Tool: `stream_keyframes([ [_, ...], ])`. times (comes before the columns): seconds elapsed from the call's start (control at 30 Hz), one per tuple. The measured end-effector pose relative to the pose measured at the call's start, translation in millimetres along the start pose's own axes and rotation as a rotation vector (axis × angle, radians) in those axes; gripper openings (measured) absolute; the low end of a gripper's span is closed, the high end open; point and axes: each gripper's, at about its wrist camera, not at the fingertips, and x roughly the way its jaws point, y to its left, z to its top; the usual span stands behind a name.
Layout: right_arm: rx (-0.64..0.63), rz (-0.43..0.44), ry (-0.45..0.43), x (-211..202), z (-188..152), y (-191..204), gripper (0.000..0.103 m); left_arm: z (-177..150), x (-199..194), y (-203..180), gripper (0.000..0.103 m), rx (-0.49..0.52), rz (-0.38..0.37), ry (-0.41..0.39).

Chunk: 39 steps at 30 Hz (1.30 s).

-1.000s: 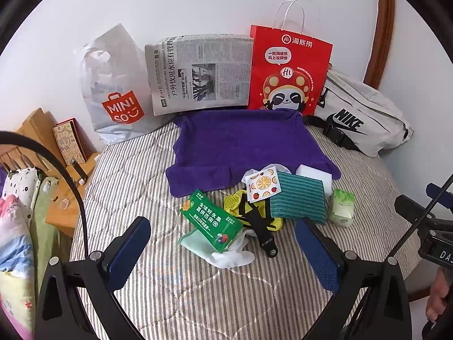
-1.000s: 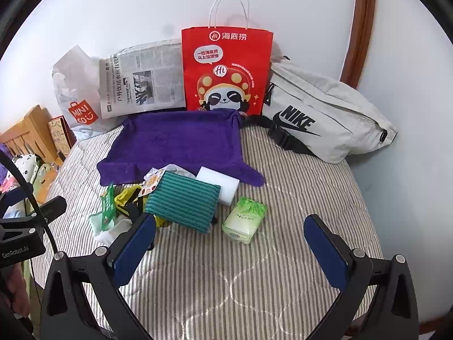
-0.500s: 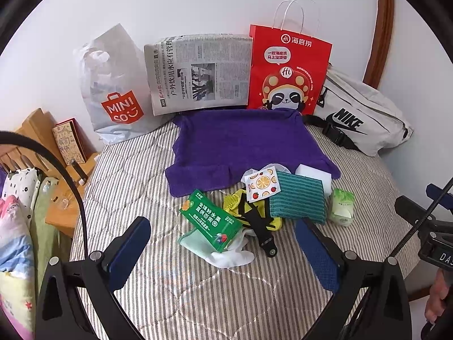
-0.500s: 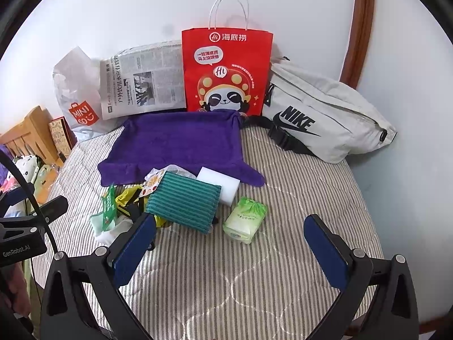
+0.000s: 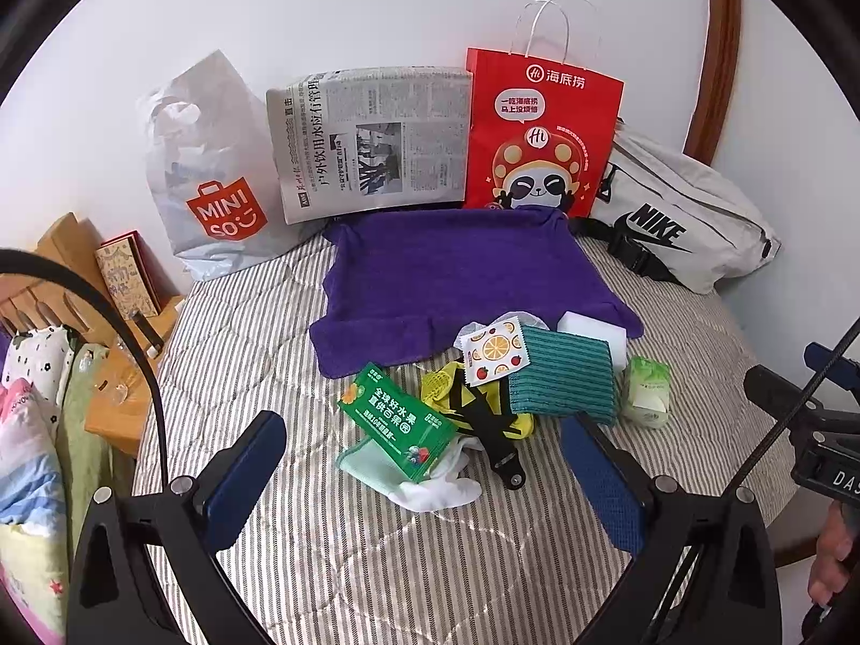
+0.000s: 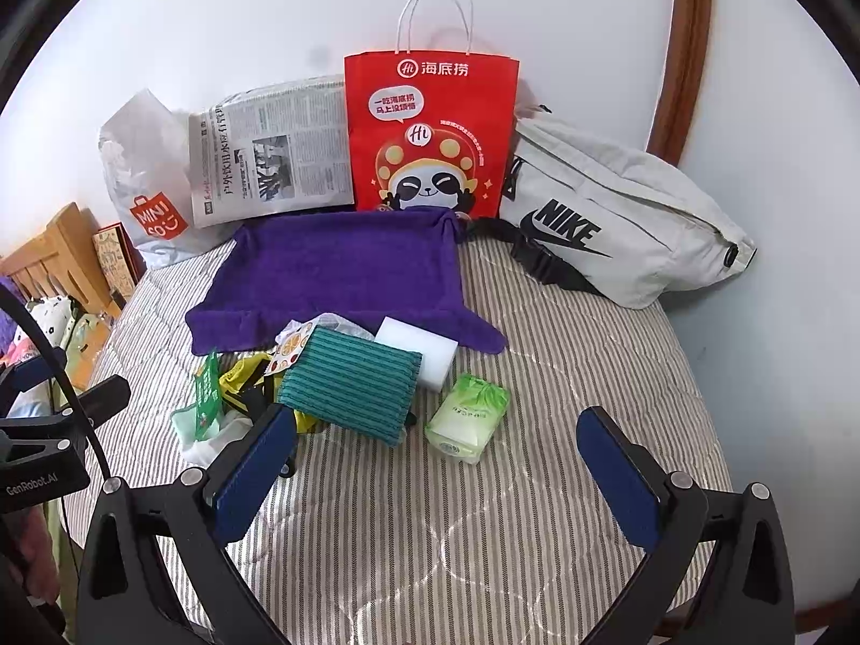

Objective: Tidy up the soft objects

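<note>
A purple towel (image 5: 462,279) lies spread on the striped bed, also in the right wrist view (image 6: 344,274). In front of it is a small pile: a green striped cloth (image 5: 561,376) (image 6: 349,387), a white sponge (image 6: 416,349), a green tissue pack (image 6: 467,416) (image 5: 647,389), a green packet (image 5: 398,422), a yellow and black strap (image 5: 473,408), a fruit-print sachet (image 5: 494,349) and a white sock (image 5: 435,489). My left gripper (image 5: 430,475) is open and empty just short of the pile. My right gripper (image 6: 438,478) is open and empty near the tissue pack.
Against the wall stand a white Miniso bag (image 5: 209,172), a folded newspaper (image 5: 371,140), a red paper bag (image 5: 540,134) and a grey Nike bag (image 5: 677,220). A wooden headboard (image 5: 59,247) and pillows (image 5: 27,430) are at the left. The bed edge curves at the right.
</note>
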Motion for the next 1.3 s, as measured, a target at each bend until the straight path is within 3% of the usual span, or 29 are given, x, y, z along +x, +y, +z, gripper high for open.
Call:
stream_keyframes([
  [0.23,-0.003,-0.005,-0.002,4.0,0.2,-1.5,0.103,0.5,11.1,0.3,0.103,0.010,-0.005,0.005],
  [0.57,0.023,-0.006,0.047,30.3,-2.3,-11.1,0.103,-11.6,58.0,26.0,0.103,-0.005,0.011,0.088],
  [0.8,0.023,0.001,0.094,51.6,-8.5,-13.0,0.103,-28.8,94.8,52.9,0.103,-0.040,-0.029,0.139],
  [0.97,0.001,-0.002,0.128,66.5,-13.8,-8.2,0.103,-33.0,112.5,40.1,0.103,0.012,-0.072,0.143],
  [1.17,-0.005,-0.012,0.167,80.8,-17.6,-9.8,0.103,-36.4,139.1,10.0,0.103,0.142,0.009,0.162],
  [1.3,-0.001,-0.021,0.186,88.6,-18.8,-13.0,0.103,-34.6,150.6,18.1,0.096,0.115,0.034,0.146],
])
